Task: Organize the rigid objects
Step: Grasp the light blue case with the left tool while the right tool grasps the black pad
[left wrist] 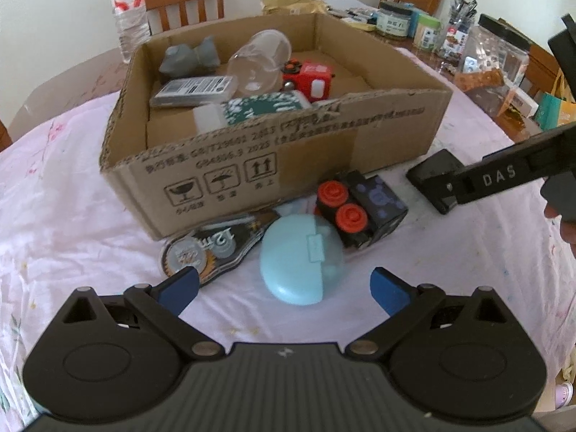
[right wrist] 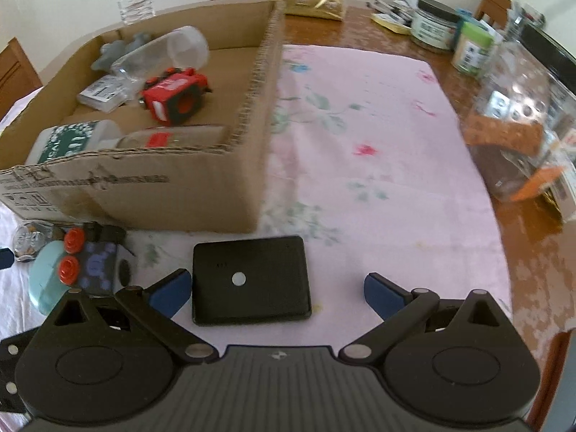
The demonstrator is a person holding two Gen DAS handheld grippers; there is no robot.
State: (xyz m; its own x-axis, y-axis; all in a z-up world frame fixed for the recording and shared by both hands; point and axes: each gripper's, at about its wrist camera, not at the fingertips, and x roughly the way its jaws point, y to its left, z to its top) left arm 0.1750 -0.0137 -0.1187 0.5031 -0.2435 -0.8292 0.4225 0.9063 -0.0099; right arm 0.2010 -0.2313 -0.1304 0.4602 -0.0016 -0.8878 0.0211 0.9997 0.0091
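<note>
Nearest the left gripper, the pale blue rounded plastic case lies on the pink floral cloth of the counter, at twelve o'clock just beyond the wide-open, empty jaws. Its domed shell looks slick, so I judge a pinch high on the curve could squirt it toward the black cube with red knobs touching it at one o'clock, or onto the flat correction-tape blister pack at ten.

The right gripper also stands spread and empty. The flat black rectangular box sits between its jaws, crowding the left pad; closing off-centre may skid it.

Farther off, the open cardboard box holds sorted pieces; its torn near wall could snag a low carry.
</note>
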